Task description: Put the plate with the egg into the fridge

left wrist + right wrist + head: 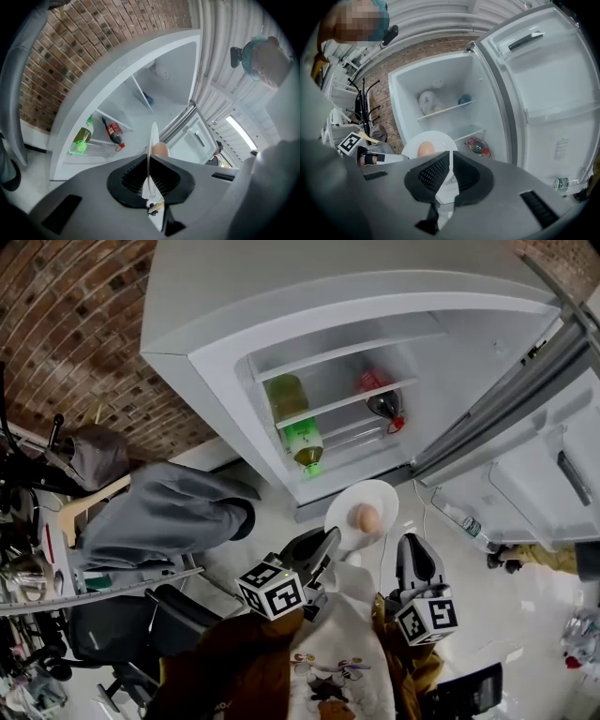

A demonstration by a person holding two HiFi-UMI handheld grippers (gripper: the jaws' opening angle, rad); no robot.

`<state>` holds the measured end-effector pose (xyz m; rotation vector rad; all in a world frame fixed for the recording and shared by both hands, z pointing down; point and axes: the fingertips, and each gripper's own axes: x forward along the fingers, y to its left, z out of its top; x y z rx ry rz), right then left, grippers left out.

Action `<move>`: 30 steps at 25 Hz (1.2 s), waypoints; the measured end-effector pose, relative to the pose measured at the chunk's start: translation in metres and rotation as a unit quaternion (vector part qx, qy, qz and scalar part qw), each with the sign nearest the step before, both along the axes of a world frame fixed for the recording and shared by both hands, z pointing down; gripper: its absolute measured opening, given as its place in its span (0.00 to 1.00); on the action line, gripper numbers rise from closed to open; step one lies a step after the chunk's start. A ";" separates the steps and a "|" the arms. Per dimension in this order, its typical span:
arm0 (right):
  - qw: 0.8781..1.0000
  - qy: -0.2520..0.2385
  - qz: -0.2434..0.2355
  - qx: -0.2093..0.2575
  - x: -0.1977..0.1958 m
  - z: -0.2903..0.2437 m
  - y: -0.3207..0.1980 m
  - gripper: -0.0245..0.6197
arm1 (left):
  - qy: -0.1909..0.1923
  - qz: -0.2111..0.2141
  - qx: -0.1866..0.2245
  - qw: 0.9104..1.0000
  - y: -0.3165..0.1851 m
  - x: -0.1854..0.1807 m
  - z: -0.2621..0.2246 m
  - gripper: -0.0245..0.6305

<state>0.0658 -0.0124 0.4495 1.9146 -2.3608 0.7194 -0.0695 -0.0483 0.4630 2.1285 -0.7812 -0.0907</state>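
the left gripper (pixel 325 545) and right gripper (pixel 409 547) are each clamped on the rim of the white plate (pixel 377 495), which carries the egg (pixel 366 517) just outside the open fridge (pixel 225 343). a green bottle (pixel 305 446) and a dark red-labelled bottle (pixel 384 407) lie low inside. the door (pixel 525 465) stands wide at the right.

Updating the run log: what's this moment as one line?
plate: held before open fridge, not inside | egg: on plate | left gripper: shut on plate rim | right gripper: shut on plate rim
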 end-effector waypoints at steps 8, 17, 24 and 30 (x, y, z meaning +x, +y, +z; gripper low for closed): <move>0.999 -0.013 -0.038 -0.018 0.006 0.009 -0.015 0.22 | 0.000 -0.041 0.015 0.999 -0.013 0.003 -0.009 0.06; 0.990 -0.126 -0.054 -0.042 -0.003 0.018 -0.020 0.22 | 0.027 -0.035 0.022 0.999 -0.022 0.012 -0.021 0.06; 0.986 -0.146 -0.050 -0.055 -0.011 0.022 -0.022 0.22 | 0.025 -0.043 0.034 0.998 -0.042 0.017 -0.024 0.06; 0.987 -0.143 -0.051 -0.052 -0.017 0.022 -0.026 0.22 | 0.013 -0.055 0.042 0.998 -0.065 0.021 -0.020 0.06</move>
